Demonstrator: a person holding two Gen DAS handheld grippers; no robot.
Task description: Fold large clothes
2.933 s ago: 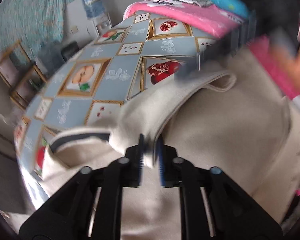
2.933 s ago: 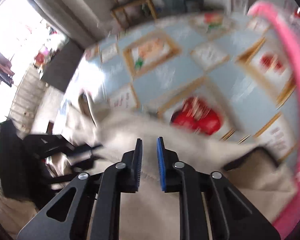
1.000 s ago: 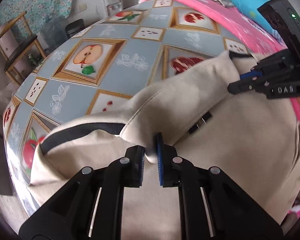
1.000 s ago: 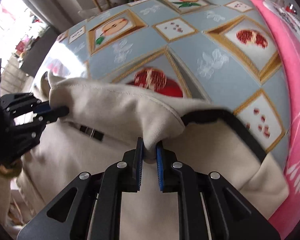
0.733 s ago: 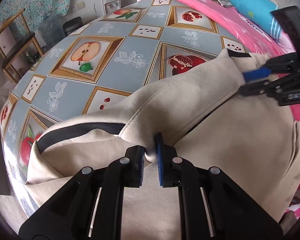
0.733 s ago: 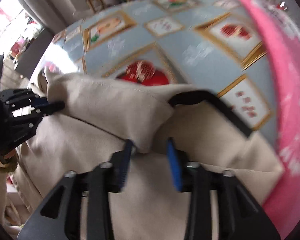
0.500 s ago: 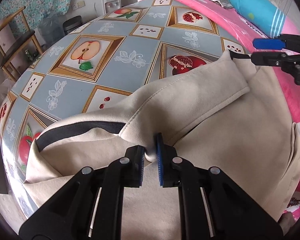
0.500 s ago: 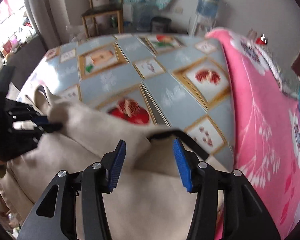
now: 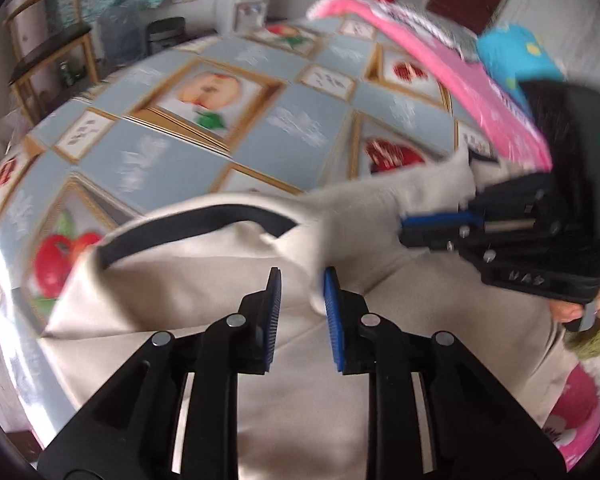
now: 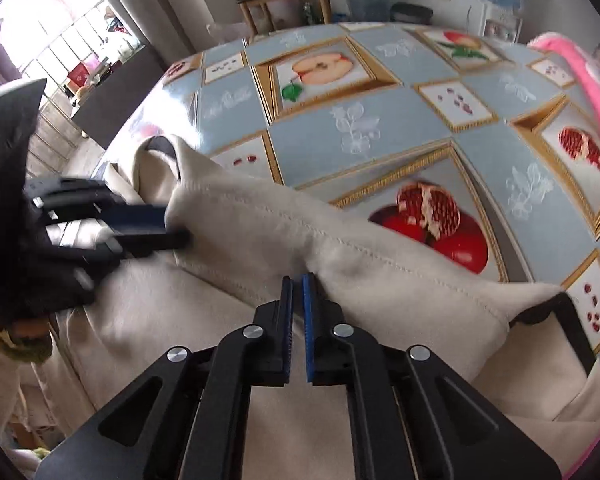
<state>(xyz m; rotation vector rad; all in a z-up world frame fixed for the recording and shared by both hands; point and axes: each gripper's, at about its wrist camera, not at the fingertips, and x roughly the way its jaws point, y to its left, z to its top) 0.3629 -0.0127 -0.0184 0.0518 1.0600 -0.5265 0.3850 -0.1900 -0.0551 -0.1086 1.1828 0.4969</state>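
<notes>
My left hand-held gripper [image 9: 299,294] has its pads spread, a fold of the cream garment [image 9: 204,276] lying loose between them and brushing only the right-side pad, so I judge it is not clamping the cloth. Just ahead of it and to its left runs the garment's dark band [image 9: 188,226], arching over an opening. Ahead and to its right my right hand-held gripper [image 9: 428,224] reaches in sideways at the far flap.

In its own view, my right hand-held gripper [image 10: 296,300] has its pads nearly pressed together at the stitched edge of the folded flap [image 10: 340,248]; whether cloth is pinched between them I cannot tell, since a thin gap shows. To its left the other tool sits at the same flap's far end, which suggests the two are placed at either end to keep the fold straight.

The garment lies spread on the counter [image 10: 364,120], beneath and ahead of both tools, its upper portion doubled toward me. The counter's fruit-patterned cover stretches beyond, and a pink cloth [image 9: 440,68] lies far right.
</notes>
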